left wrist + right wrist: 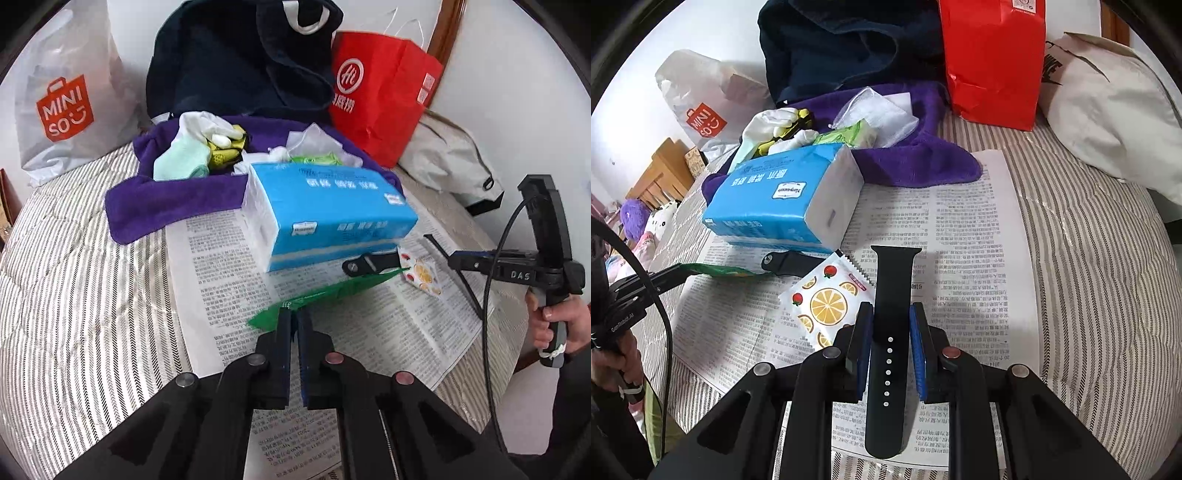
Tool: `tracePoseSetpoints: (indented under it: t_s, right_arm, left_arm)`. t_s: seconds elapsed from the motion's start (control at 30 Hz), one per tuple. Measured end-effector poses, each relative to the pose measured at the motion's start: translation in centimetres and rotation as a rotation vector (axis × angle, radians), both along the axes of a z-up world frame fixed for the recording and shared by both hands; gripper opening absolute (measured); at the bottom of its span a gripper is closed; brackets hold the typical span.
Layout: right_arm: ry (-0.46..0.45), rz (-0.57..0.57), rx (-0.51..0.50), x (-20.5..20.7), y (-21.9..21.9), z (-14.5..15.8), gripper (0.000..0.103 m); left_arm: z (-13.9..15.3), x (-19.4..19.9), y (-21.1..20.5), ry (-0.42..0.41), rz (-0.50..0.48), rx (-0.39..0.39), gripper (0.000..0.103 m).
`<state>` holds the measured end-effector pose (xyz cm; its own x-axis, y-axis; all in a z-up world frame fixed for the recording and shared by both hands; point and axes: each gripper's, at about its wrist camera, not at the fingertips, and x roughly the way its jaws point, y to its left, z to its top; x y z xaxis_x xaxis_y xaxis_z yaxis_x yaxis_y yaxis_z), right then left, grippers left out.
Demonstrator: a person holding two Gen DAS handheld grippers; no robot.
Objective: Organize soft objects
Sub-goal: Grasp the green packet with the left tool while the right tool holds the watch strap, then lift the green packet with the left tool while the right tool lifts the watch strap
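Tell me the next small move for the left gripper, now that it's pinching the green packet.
Probably carry the green packet to the purple towel: the left gripper is shut on its edge, and the other soft items already sit there.

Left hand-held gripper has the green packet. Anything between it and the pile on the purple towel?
Yes. The blue tissue pack lies on the newspaper directly between the green packet in the left hand-held gripper and the purple towel. Go over or around it.

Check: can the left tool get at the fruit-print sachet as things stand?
Probably not yet. The left tool is shut on a green packet, and the fruit-print sachet lies right beside the right tool, which grips a black watch strap.
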<state>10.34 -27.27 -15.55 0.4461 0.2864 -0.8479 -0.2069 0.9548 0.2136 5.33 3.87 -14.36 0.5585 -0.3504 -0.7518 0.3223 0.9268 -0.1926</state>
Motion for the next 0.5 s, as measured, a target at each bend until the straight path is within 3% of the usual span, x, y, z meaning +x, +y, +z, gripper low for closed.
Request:
tracePoseSetpoints:
  t_s: [0.2,0.43,0.5]
  right_arm:
    - [0.012,-0.007,0.002,0.0,-0.4,-0.4,0.020]
    - [0.022,-0.006,-0.001,0.3,-0.7,-0.6,0.020]
    - [0.024,-0.004,-0.002,0.3,-0.6,-0.7,0.020]
  left_arm:
    - [-0.6,0.7,-0.5,0.017,-0.005,0.034,0.010]
    - [-1.1,1.2,-1.3,-0.004,0.034,0.105,0.039]
    - [-1.2,1.4,-1.6,-0.014,0.049,0.121,0.042]
